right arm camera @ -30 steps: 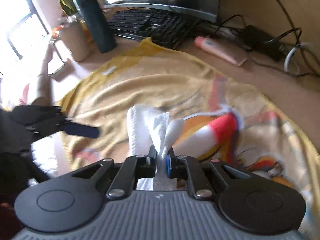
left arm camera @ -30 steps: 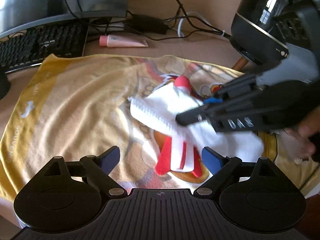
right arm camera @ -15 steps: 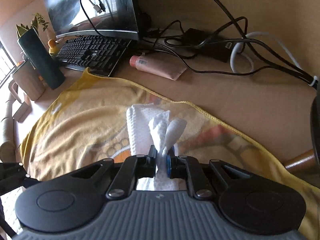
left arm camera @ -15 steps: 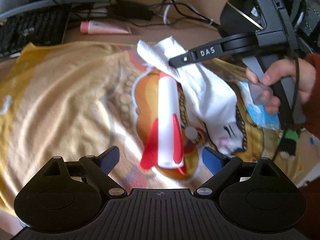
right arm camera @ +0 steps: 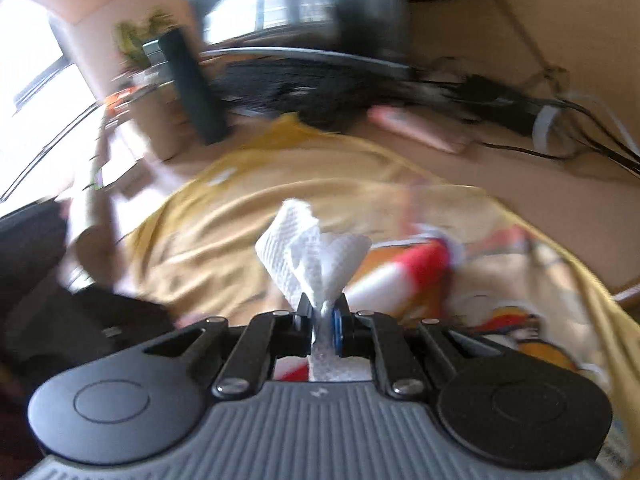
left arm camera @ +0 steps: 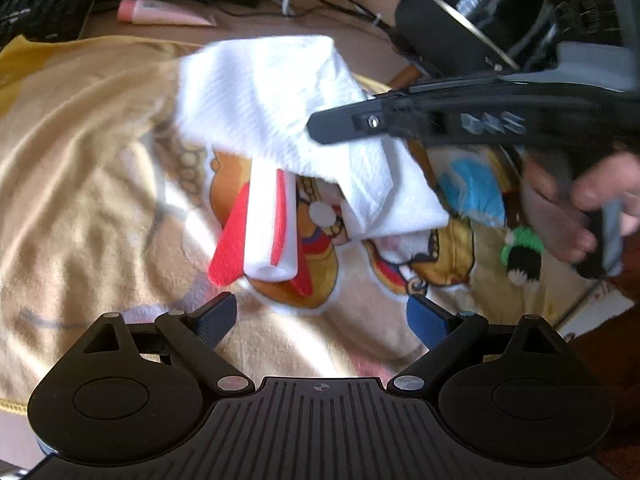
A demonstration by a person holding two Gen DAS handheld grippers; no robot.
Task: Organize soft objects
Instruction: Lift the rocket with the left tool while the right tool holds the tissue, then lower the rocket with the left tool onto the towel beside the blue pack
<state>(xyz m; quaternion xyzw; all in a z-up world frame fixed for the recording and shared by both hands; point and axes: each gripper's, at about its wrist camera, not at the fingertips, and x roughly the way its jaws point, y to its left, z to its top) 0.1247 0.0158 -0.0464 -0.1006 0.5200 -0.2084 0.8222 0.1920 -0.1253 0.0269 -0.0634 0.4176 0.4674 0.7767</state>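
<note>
While the white cloth (left arm camera: 280, 120) is pinched between the clenched fingers of the right gripper (right arm camera: 322, 320) and carried in the air above the yellow towel (left arm camera: 80, 160), the left gripper (left arm camera: 320, 312) is kept spread wide and empty near the towel's front edge. A red-and-white roll (left arm camera: 268, 232) is left lying at the towel's middle. Little is judged done: the cloth is unplaced and the roll untouched.
</note>
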